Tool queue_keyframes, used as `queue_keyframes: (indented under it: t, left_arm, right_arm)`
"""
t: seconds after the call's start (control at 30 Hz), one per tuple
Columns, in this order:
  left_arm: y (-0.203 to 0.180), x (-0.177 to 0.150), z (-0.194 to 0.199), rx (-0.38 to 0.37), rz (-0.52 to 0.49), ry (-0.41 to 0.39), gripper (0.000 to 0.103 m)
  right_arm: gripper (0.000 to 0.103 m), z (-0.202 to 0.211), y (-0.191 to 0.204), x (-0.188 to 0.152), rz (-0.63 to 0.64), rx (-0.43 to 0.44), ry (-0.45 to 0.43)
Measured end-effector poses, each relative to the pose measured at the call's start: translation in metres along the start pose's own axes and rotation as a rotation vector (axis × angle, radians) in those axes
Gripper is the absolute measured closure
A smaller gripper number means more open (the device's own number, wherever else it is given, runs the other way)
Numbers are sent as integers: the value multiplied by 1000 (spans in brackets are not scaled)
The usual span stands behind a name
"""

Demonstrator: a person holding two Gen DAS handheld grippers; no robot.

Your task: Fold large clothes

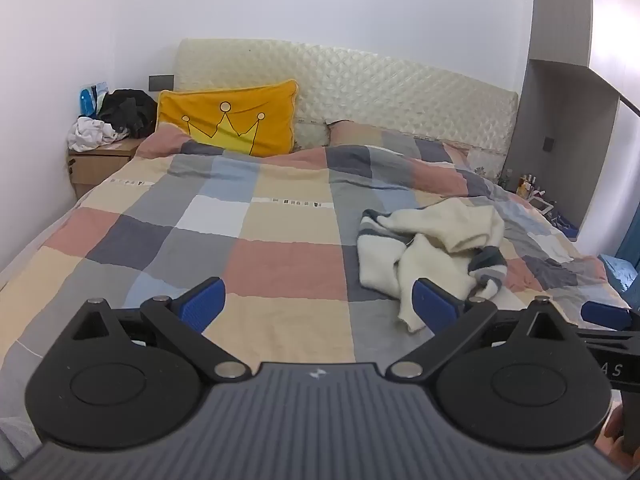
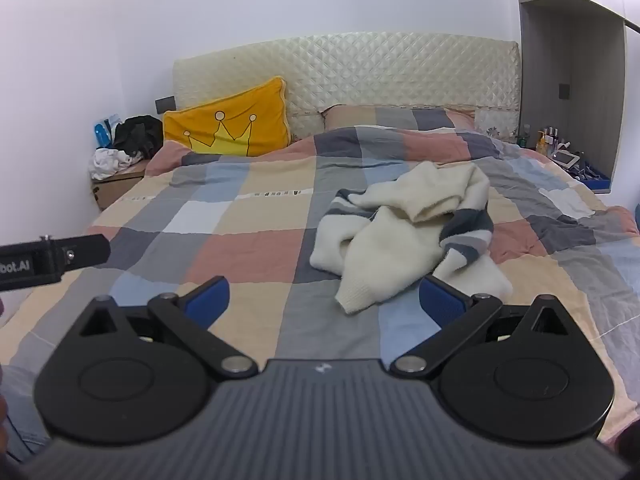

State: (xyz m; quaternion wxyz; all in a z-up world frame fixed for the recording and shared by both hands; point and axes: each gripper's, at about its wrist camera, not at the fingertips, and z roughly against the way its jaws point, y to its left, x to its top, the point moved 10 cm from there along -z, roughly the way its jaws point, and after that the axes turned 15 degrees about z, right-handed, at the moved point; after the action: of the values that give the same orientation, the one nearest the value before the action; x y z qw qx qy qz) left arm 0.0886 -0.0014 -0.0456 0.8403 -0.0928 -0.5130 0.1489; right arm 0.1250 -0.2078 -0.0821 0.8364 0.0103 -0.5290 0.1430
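Both our left gripper (image 1: 320,308) and right gripper (image 2: 326,300) gape empty; crumpled cream knit sweater with grey stripes (image 2: 404,236) risks multi-layer or checked patchwork quilt (image 2: 256,252) grabs.

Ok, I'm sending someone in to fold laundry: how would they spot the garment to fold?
Start at the bed with the checked quilt. On its right half, towards the foot, lies a crumpled cream sweater with grey-and-white striped bands. It is the only loose garment on the quilt; the other clothes, a black and white pile, sit on the bedside table left of the yellow crown pillow.

One sweater (image 2: 408,232), one yellow pillow (image 2: 230,128), one checked quilt (image 2: 256,248), two tongs (image 1: 318,304) (image 2: 324,300).
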Motion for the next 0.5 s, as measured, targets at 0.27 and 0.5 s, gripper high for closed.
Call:
queue_keyframes:
  t: [0.27, 0.5]
  left_arm:
    - [3, 1, 3, -7, 30, -2, 2]
    - [0, 1, 0, -2, 21, 1, 2]
  right_arm:
    - [0, 0, 1, -1, -6, 7, 8]
    - [0, -2, 0, -2, 0, 7, 16]
